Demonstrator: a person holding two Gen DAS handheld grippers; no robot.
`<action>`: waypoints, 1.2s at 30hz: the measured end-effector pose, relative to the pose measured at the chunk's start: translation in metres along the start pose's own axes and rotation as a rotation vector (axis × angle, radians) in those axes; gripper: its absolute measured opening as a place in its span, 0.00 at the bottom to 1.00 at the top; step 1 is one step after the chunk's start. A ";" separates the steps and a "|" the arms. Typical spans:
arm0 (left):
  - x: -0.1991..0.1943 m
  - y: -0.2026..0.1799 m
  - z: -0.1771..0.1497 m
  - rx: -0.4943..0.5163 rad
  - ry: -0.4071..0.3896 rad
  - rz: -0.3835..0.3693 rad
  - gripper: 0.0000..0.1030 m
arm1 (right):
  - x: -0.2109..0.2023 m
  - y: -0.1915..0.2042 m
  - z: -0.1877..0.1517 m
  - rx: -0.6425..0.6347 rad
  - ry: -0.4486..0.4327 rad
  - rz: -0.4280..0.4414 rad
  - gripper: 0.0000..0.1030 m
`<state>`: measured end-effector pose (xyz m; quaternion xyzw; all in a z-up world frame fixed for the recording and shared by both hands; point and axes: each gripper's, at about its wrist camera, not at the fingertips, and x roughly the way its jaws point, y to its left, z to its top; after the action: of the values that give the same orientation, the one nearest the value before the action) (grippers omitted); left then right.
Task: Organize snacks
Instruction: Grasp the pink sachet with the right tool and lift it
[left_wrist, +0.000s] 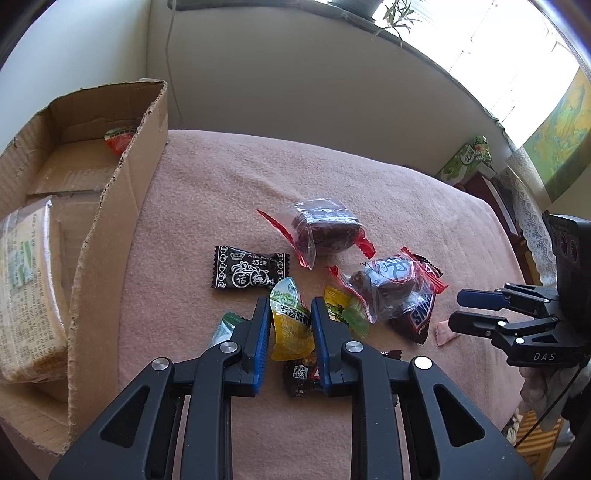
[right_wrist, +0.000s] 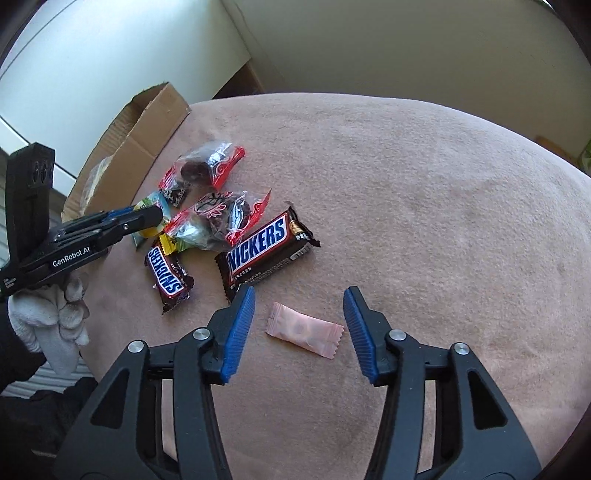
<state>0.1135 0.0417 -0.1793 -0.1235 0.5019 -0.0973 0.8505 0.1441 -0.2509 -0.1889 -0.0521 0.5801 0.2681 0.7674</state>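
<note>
My left gripper (left_wrist: 290, 306) is shut on a yellow-and-green jelly cup (left_wrist: 290, 325), held just above the pink cloth; it also shows in the right wrist view (right_wrist: 147, 218). Around it lie a black plum candy (left_wrist: 249, 273), clear red-edged packs of dark fruit (left_wrist: 321, 229), a small Snickers (right_wrist: 168, 275) and a larger Snickers (right_wrist: 264, 249). My right gripper (right_wrist: 299, 306) is open, its jaws on either side of a pink candy (right_wrist: 304, 328) on the cloth, not touching it.
An open cardboard box (left_wrist: 110, 229) stands at the left edge of the table, holding a wrapped cracker pack (left_wrist: 26, 288) and a red-lidded cup (left_wrist: 118, 140). A wall and window sill lie behind. Green boxes (left_wrist: 467, 160) sit beyond the far right edge.
</note>
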 end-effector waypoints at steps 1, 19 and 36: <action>-0.001 -0.001 -0.001 -0.001 0.001 -0.003 0.20 | 0.006 0.003 0.002 -0.024 0.026 -0.009 0.51; -0.027 0.005 -0.005 -0.037 -0.025 -0.023 0.20 | 0.023 0.049 -0.026 -0.261 0.110 -0.202 0.20; -0.083 0.045 0.002 -0.137 -0.144 0.001 0.20 | -0.033 0.079 0.021 -0.151 -0.074 -0.128 0.19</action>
<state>0.0772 0.1090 -0.1238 -0.1878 0.4451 -0.0531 0.8740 0.1186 -0.1871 -0.1340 -0.1369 0.5249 0.2634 0.7977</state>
